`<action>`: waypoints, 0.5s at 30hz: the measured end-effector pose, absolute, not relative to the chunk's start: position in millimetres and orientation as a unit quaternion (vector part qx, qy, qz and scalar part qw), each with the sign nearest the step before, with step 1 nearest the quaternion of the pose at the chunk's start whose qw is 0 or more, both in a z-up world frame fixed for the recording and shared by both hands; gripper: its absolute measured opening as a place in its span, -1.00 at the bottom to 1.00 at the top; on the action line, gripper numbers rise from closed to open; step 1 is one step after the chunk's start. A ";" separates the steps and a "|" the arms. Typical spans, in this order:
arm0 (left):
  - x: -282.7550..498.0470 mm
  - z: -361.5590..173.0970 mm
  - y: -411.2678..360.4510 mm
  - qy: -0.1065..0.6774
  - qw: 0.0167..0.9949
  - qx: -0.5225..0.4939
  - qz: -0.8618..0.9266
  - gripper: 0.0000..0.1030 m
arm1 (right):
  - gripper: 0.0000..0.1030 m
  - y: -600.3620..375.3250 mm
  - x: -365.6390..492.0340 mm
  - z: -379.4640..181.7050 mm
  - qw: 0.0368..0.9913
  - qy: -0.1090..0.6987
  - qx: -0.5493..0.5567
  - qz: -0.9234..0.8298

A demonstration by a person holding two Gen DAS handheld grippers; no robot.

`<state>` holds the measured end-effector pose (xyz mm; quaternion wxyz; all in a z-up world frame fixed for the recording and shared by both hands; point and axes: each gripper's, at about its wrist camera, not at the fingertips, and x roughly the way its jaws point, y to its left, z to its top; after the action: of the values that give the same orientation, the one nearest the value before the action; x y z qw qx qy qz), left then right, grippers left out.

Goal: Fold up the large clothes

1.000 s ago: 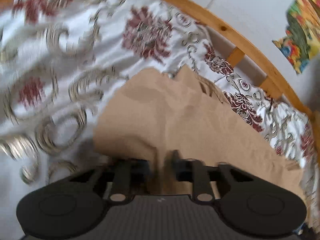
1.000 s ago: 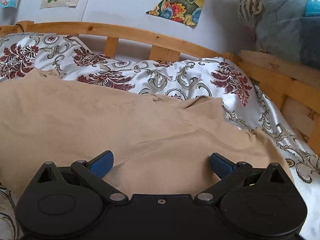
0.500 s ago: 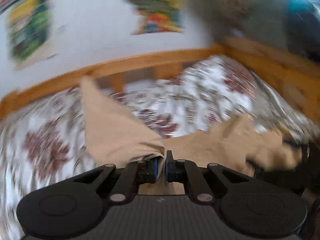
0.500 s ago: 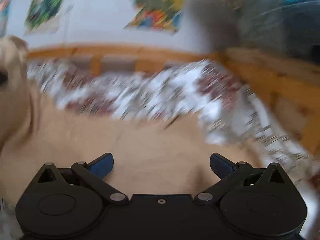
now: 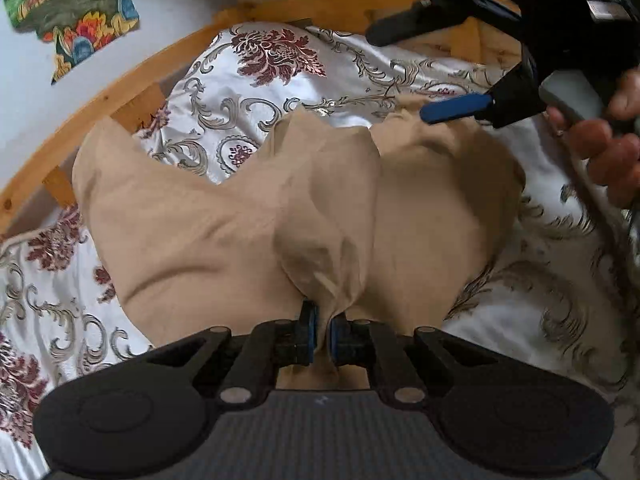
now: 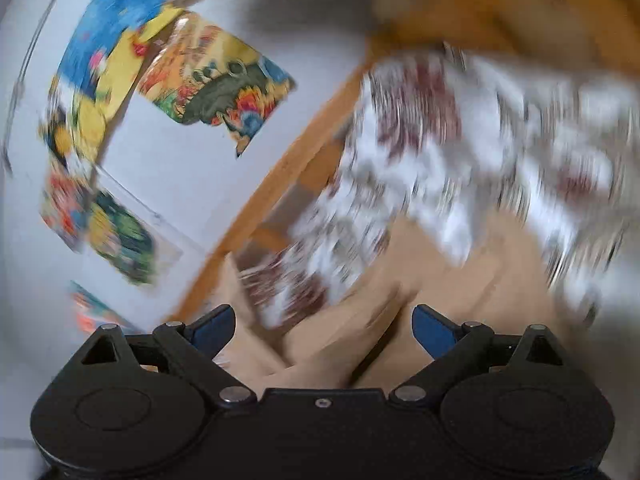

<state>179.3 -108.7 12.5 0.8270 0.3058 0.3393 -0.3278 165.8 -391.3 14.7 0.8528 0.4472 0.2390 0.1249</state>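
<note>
Pinching tan garment [image 5: 248,216]; left gripper [image 5: 322,334]

No legible text, labels, brands or numbers in either view. The wall posters [image 5: 68,12] carry coloured artwork only; in the right wrist view they are too blurred to read.

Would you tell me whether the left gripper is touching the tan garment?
Touching: in the left wrist view, the left gripper is shut on a bunched fold of the tan garment.
</note>
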 end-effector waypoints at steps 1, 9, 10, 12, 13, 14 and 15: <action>179.6 13.2 -106.2 0.340 0.829 0.301 -0.326 -0.88 | 0.86 -392.0 167.2 11.8 0.842 0.247 0.460 0.139; 157.6 17.2 -109.8 0.289 0.812 0.366 -0.351 -0.89 | 0.07 -365.8 178.2 -4.3 0.821 0.276 0.475 0.159; 151.4 14.7 -113.8 0.279 0.808 0.384 -0.351 -0.89 | -0.09 -365.5 180.8 -3.2 0.831 0.281 0.459 0.140; 140.8 9.3 -122.5 0.260 0.800 0.413 -0.349 -0.89 | -0.25 -366.5 181.3 -3.5 0.847 0.281 0.438 0.110; 138.1 7.1 -125.8 0.256 0.798 0.418 -0.352 -0.89 | -0.53 -368.8 179.4 -5.2 0.848 0.276 0.440 0.103; 135.6 6.8 -128.7 0.251 0.797 0.419 -0.356 -0.90 | -0.85 -370.7 176.8 -5.8 0.851 0.270 0.440 0.095; 133.3 8.1 -130.7 0.244 0.797 0.418 -0.361 -0.90 | -0.86 -372.1 173.1 -2.0 0.860 0.257 0.431 0.091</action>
<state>133.3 -130.7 8.1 0.7974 0.4176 0.2443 -0.3608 173.1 -372.1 -2.0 0.8601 0.4315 0.2566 0.0906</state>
